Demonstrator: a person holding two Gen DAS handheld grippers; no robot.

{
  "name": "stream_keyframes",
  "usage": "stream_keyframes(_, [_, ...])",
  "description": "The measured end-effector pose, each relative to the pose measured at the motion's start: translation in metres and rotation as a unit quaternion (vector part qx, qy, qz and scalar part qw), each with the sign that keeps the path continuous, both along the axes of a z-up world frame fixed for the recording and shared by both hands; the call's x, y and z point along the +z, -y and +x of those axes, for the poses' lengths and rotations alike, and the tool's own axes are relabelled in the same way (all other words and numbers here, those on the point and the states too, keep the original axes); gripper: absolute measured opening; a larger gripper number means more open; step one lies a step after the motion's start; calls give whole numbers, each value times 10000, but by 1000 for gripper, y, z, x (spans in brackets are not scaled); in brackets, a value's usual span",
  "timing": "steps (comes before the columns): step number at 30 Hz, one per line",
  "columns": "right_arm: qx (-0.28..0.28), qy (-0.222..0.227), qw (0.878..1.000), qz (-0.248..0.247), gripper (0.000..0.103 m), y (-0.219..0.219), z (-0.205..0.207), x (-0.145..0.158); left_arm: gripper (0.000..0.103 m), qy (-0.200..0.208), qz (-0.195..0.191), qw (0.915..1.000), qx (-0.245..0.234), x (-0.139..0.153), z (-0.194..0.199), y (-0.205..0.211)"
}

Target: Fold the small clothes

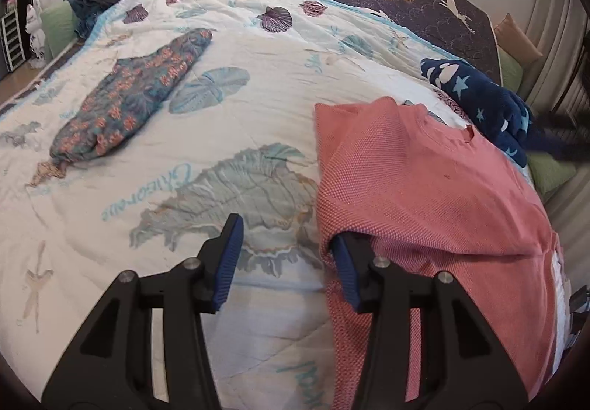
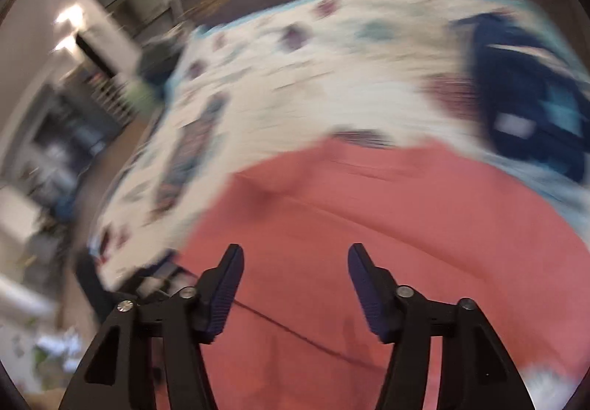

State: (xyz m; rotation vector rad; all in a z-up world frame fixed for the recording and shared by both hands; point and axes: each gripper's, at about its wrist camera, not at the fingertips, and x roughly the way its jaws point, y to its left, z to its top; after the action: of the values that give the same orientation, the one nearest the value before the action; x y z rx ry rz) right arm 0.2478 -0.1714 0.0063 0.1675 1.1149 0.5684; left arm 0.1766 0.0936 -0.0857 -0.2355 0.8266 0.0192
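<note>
Left gripper (image 1: 285, 259): fingers apart, one finger tucked under the folded edge of the pink shirt (image 1: 435, 196), nothing clamped, probably placed to guide or lift that fold. Right gripper (image 2: 295, 281): fingers apart and empty above the shirt, which lies on the bed quilt (image 1: 239, 137) beneath and ahead of both.

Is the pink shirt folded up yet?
Partly folded: the pink shirt has one side flap doubled over; its edge drapes over one left gripper finger.
</note>
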Motion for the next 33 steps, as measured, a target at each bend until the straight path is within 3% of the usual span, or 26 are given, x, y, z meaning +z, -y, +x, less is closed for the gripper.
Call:
stream_keyframes(5, [906, -374, 9951, -153, 66, -82, 66, -21, 56, 35, -425, 9990, -108, -7, -1, -7])
stream_keyframes(8, [1217, -1042, 9865, -327, 66, -116, 96, -57, 59, 86, -516, 9985, -163, -7, -2, -7])
stream_keyframes(12, [1546, -1595, 9741, -436, 66, -137, 107, -90, 62, 116, -603, 9978, -245, -8, -2, -7])
stream_keyframes(14, [1958, -1853, 9620, -443, 73, -148, 109, -99, 64, 121, -628, 9976, -276, -9, -2, -6])
stream_keyframes(17, [2250, -1924, 9545, -372, 76, -164, 109, -101, 66, 138, -682, 9971, -313, -9, -3, -7])
stream_keyframes(22, [2537, -2012, 9448, 494, 76, -189, 116, -93, 66, 156, -765, 9964, -326, -9, -2, -9])
stream_keyframes(26, [2585, -1896, 9466, 352, 76, -210, 115, -94, 67, 152, -782, 9963, -325, -10, -2, -9])
stream_keyframes(28, [2538, -1791, 9504, 183, 68, -213, 115, -95, 67, 153, -784, 9963, -325, -10, -2, -9])
stream_keyframes(30, [2501, -1598, 9548, -162, 45, -213, 114, -95, 67, 155, -790, 9962, -323, -10, -2, -9])
stream_keyframes(32, [2407, -1303, 9601, -566, 7, -207, 115, -93, 67, 156, -798, 9962, -320, -10, -2, -10])
stream_keyframes(33, [2330, -1158, 9632, -679, 7, -203, 116, -91, 67, 155, -801, 9962, -315, -10, -1, -10])
